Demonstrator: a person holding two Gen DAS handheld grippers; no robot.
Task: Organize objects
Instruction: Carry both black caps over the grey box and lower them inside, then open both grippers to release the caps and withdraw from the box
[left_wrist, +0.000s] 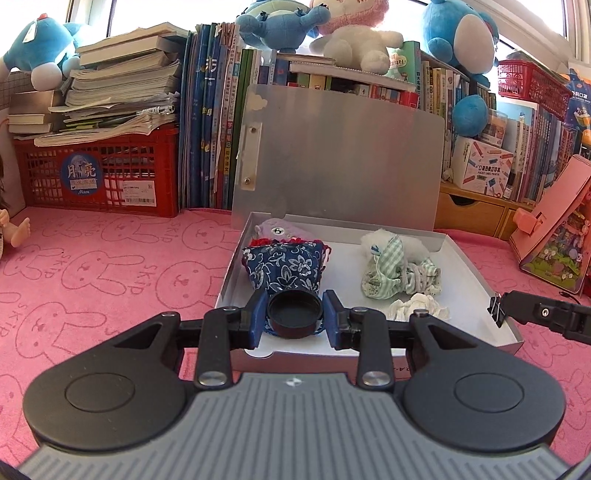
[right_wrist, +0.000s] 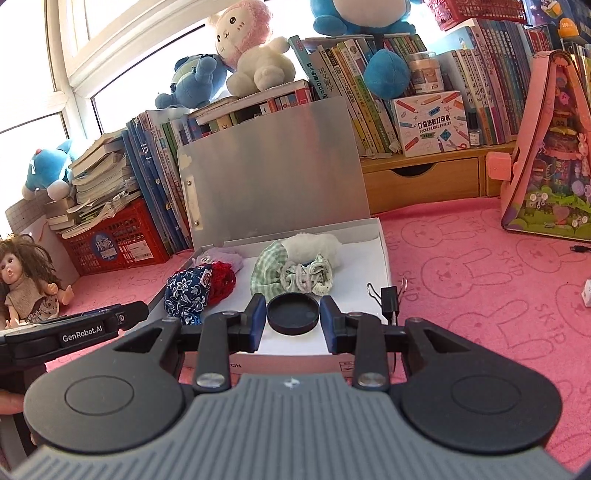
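An open grey box (left_wrist: 476, 273) with its lid raised stands on the pink mat; it also shows in the right wrist view (right_wrist: 384, 254). Inside lie a blue floral cloth pouch (left_wrist: 284, 266) (right_wrist: 188, 291), a green checked cloth bundle (left_wrist: 399, 273) (right_wrist: 291, 273) and a white crumpled piece (left_wrist: 417, 308). My left gripper (left_wrist: 295, 319) is shut on a black round lid (left_wrist: 294, 314) over the box's near left part. My right gripper (right_wrist: 293, 319) is shut on a second black round lid (right_wrist: 293, 313) over the box's near edge. A black binder clip (right_wrist: 388, 299) sits on the box's right rim.
Books, a red crate (left_wrist: 99, 173) and plush toys line the back. A doll (right_wrist: 26, 280) sits at the left. A pink toy house box (right_wrist: 550, 155) stands at the right, beside wooden drawers (right_wrist: 417, 181). The pink bunny mat (left_wrist: 110, 266) surrounds the box.
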